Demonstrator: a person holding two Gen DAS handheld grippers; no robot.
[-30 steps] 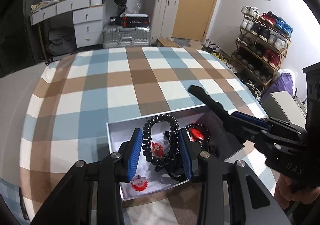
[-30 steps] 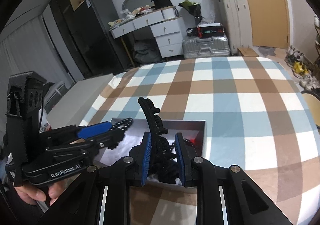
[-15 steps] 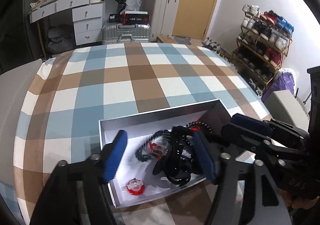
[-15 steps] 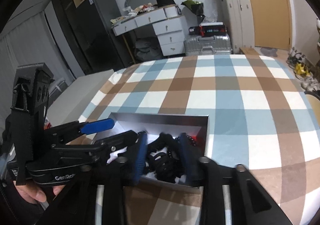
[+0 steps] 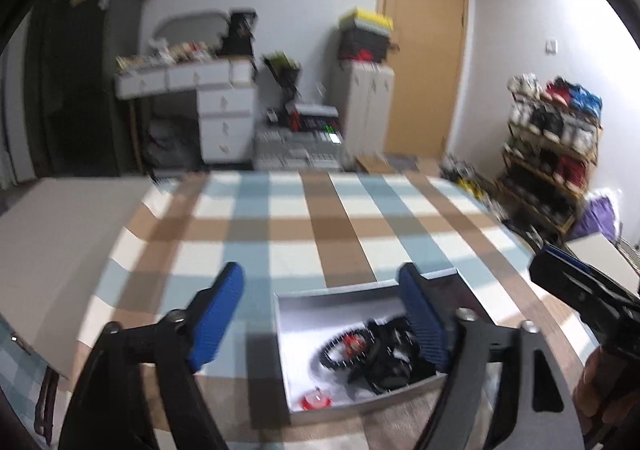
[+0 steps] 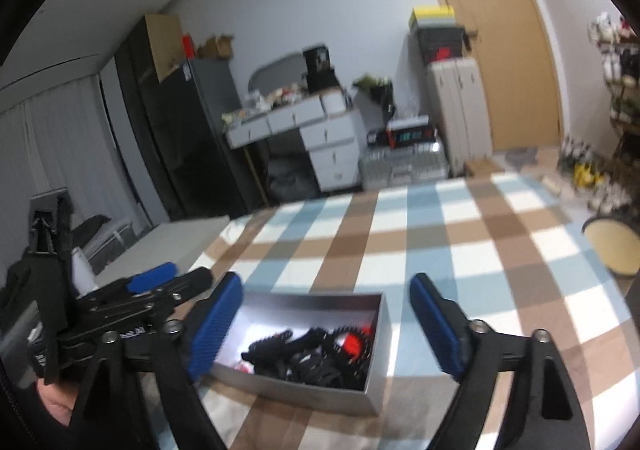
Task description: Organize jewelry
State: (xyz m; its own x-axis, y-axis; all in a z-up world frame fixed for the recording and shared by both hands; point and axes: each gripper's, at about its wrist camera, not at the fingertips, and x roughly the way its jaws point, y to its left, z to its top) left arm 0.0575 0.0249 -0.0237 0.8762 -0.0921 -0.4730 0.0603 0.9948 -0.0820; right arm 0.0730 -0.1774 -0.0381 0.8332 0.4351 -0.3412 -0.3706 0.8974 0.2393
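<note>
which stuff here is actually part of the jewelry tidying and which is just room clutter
Job: grey box; black bead bracelets; red charm; left gripper and right gripper, both opening, nothing between the jaws.

Lying about: silver suitcase; shoe rack; white desk.

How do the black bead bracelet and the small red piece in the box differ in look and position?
The black bead bracelet is a dark ring of beads, far larger than the small red piece, which is a compact, bright red blob. The bracelet lies mid-box against a pile of other black items; the red piece sits alone near the box's front wall. Both rest loose inside the box, with neither gripper holding them.
</note>
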